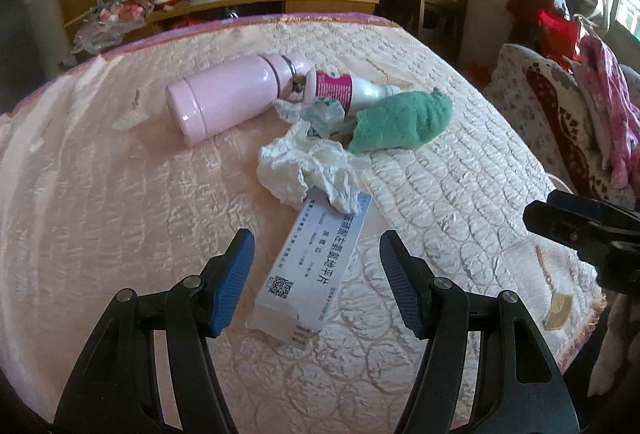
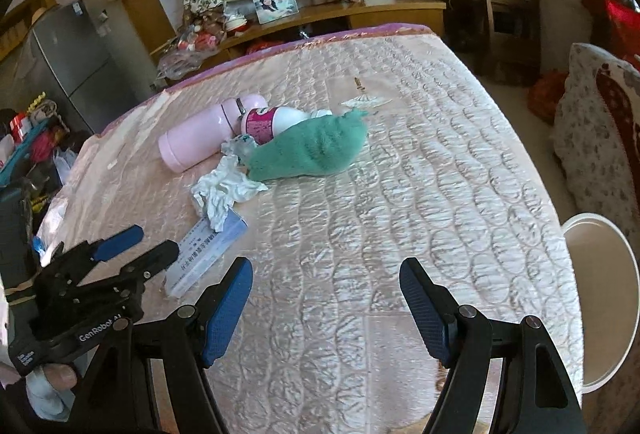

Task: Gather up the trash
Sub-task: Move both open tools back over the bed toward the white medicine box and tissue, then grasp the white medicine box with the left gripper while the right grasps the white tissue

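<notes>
While crumpled tissue point(image 1: 308, 170) overlaps flat glossy carton point(image 1: 304, 266); fuzzy sock point(image 1: 400, 122) beside.

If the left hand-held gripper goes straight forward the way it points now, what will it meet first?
Most likely the flat medicine box, which lies between the open fingers of the left hand-held gripper. Just beyond it is the crumpled white tissue. Depth is uncertain.

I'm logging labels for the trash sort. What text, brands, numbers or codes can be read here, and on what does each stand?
"GenRobot.AI": white lettering on the left gripper body.
Medicine box: large Chinese characters, a QR code and a barcode; too distorted to transcribe.
White bottle: magenta label, print too small to read.
Pink flask: no visible text.
</notes>
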Demonstrator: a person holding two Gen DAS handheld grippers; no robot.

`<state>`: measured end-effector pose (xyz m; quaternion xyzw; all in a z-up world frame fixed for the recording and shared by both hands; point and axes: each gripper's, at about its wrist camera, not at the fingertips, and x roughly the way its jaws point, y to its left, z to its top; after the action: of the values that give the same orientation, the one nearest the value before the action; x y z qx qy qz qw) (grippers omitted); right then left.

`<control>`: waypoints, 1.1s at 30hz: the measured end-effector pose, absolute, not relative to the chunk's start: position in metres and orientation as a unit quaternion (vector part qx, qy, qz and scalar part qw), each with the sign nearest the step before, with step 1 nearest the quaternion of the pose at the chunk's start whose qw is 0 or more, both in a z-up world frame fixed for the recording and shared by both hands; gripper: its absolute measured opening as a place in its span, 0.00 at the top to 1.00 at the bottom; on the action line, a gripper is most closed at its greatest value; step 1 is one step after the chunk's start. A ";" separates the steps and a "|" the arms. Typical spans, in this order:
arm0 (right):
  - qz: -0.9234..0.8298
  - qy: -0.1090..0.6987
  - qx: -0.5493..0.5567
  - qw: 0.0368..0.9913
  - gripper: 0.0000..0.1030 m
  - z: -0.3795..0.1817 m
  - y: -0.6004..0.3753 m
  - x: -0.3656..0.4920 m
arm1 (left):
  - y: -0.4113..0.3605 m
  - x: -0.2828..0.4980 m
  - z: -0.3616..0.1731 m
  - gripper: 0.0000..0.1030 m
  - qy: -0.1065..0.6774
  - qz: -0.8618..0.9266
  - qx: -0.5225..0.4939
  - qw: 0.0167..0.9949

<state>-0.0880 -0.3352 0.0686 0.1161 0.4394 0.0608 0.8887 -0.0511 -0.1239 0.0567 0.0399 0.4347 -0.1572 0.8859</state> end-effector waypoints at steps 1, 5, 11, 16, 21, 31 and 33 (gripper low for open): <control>0.061 0.441 0.119 0.887 0.28 0.068 -0.336 -0.087 | -0.123 -0.048 0.054 0.38 0.441 -0.161 0.042 0.882; 0.060 0.448 0.122 0.884 0.28 0.063 -0.332 -0.083 | -0.122 -0.039 0.042 0.38 0.460 -0.187 0.046 0.867; 0.066 0.458 0.119 0.878 0.28 0.055 -0.324 -0.075 | -0.128 -0.025 0.027 0.38 0.473 -0.190 0.072 0.857; 0.067 0.465 0.111 0.876 0.28 0.051 -0.320 -0.071 | -0.142 -0.015 0.015 0.38 0.480 -0.179 0.114 0.851; 0.072 0.469 0.094 0.875 0.28 0.051 -0.311 -0.063 | -0.132 -0.011 0.014 0.46 0.489 -0.187 0.088 0.847; 0.132 0.478 0.079 0.865 0.28 0.039 -0.254 -0.022 | -0.056 -0.036 0.020 0.51 0.520 -0.170 0.036 0.836; 0.144 0.484 0.072 0.860 0.28 0.034 -0.235 -0.011 | -0.046 -0.044 0.021 0.51 0.518 -0.163 0.039 0.839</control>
<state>-0.0108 -0.2353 0.0341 0.0721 0.4841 0.1440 0.8600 -0.0445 -0.0463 0.0215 0.0387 0.5181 -0.1633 0.8387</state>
